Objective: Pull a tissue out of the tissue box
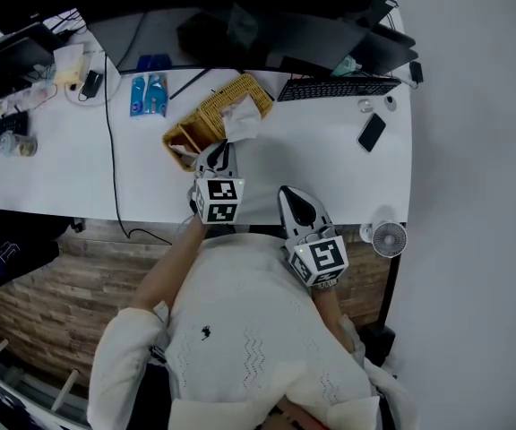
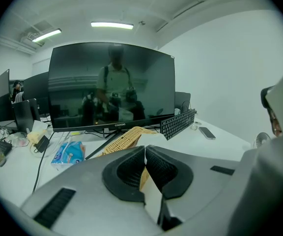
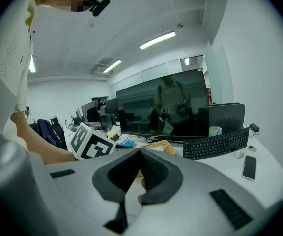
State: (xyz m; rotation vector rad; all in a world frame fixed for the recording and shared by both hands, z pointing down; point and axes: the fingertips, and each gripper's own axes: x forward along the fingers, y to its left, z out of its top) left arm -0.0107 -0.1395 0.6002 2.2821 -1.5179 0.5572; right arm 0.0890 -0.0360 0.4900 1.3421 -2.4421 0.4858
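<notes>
White desk (image 1: 330,150) | wicker tissue box (image 1: 206,119) lies mid-desk; tissue (image 1: 242,117) sticks up from it | left gripper (image 1: 225,148) clamped on the tissue's near edge; right gripper (image 1: 288,193) pinched together, empty, just beside, over desk's front edge

Findings, materials and finish only.

- My left tongs (image 1: 225,146) have a matt grey plastic shell and black ribbed pads (image 2: 131,168) that look rubbery.
- My right tongs (image 1: 291,195) have the same finish.
- The tissue box (image 1: 202,125), at 12 o'clock from the left tongs, is straw-coloured woven wicker, rough to the eye.
- The tissue (image 1: 242,119) is thin white paper, soft and crumpled.
- The table (image 1: 321,155) is smooth and white with a faint sheen.
- The monitor (image 2: 112,85) has a glossy black screen that mirrors the room.
- The keyboard (image 1: 339,88), at 1 o'clock, is matt black plastic.
- The phone (image 1: 371,132) is glossy black.
- The packet (image 1: 148,95), at 11 o'clock, is shiny blue plastic film.
- The panel (image 1: 52,285), at 8 o'clock, is rough wooden slats.
- My sweater (image 1: 249,330) is cream knitted cloth, matt.
</notes>
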